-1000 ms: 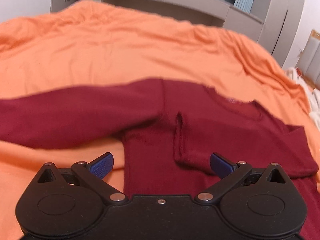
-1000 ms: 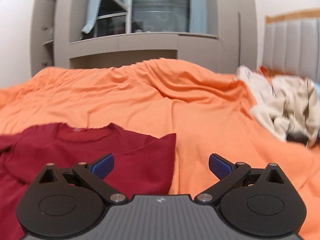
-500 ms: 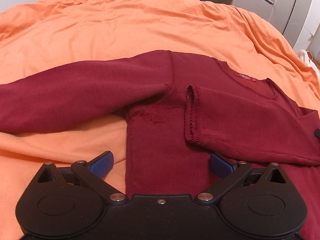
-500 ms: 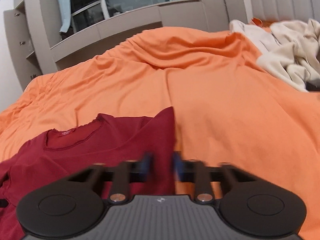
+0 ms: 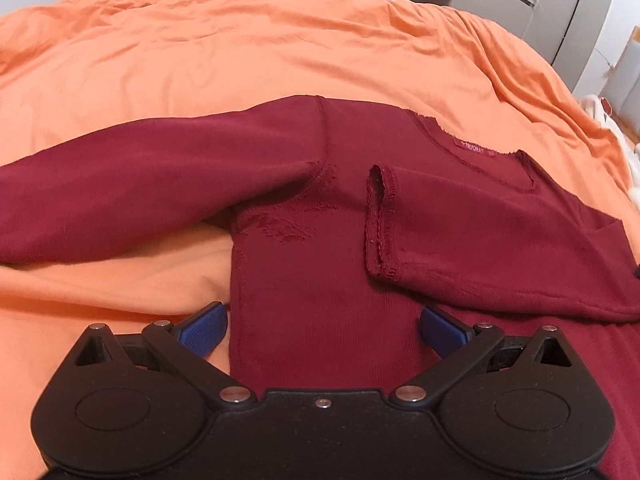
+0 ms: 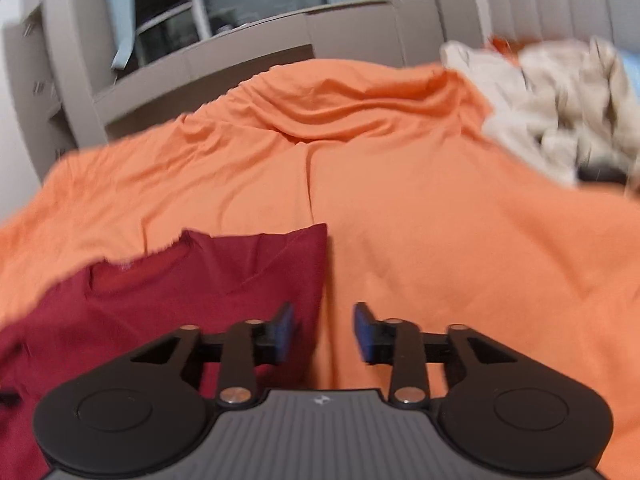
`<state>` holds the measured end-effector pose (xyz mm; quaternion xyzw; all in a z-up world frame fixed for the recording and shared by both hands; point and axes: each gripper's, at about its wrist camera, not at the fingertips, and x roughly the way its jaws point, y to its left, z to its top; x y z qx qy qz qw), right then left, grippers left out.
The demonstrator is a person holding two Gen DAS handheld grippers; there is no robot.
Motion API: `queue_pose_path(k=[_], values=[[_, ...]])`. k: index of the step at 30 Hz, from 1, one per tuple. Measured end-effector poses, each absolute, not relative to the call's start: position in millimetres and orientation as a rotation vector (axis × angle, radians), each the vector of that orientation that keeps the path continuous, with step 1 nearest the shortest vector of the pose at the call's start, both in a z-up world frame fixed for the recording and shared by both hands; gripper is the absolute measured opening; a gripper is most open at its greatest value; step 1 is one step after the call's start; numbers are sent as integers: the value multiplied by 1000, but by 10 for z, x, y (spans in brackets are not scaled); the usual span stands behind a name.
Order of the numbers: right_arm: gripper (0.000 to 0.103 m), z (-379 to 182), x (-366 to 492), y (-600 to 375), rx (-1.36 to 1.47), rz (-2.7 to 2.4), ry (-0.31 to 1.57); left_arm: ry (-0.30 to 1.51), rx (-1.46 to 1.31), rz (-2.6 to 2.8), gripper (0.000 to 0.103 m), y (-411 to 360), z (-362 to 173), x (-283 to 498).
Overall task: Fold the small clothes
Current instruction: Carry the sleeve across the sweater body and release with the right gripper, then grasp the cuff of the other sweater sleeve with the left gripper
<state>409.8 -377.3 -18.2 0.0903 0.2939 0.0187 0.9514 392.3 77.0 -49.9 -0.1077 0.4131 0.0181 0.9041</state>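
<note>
A dark red long-sleeved shirt (image 5: pixel 320 264) lies flat on the orange bed sheet (image 5: pixel 240 48). Its right sleeve is folded across the chest, cuff (image 5: pixel 380 220) near the middle, while the left sleeve (image 5: pixel 120 188) stretches out to the left. My left gripper (image 5: pixel 322 330) hovers wide open over the shirt's lower body, one pad just off the left side seam. In the right wrist view the shirt (image 6: pixel 200 280) shows its folded right edge. My right gripper (image 6: pixel 324 338) straddles that edge with a narrow gap between its fingers, and no cloth looks pinched.
A heap of cream clothes (image 6: pixel 560 108) lies on the bed at the far right. Grey cabinets (image 6: pixel 240 52) and a window stand behind the bed. Bare orange sheet (image 6: pixel 460 260) stretches to the right of the shirt.
My right gripper narrowed from wide open to a small gap and dropped toward the shirt's right edge. The left gripper stayed open and tilted down closer over the shirt.
</note>
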Motion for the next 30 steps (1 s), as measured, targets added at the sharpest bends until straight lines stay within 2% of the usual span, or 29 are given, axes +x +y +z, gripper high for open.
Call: queue_pose_path(k=[5, 11, 17, 20, 25, 30], values=[[55, -55, 3736, -3580, -136, 62, 572, 856, -232, 35, 103, 792, -502, 3922], [55, -162, 3500, -3267, -381, 126, 583, 855, -228, 36, 103, 784, -508, 3909], [47, -304, 3518, -3127, -438, 169, 607, 856, -220, 38, 103, 774, -516, 3909], [38, -366, 3527, -3099, -449, 174, 588, 859, -215, 39, 103, 760, -517, 3919], [12, -381, 3504, -3110, -427, 174, 554, 859, -213, 40, 103, 756, -518, 3916], [7, -238, 3500, -3334, -166, 122, 583, 859, -212, 40, 103, 756, -519, 3915]])
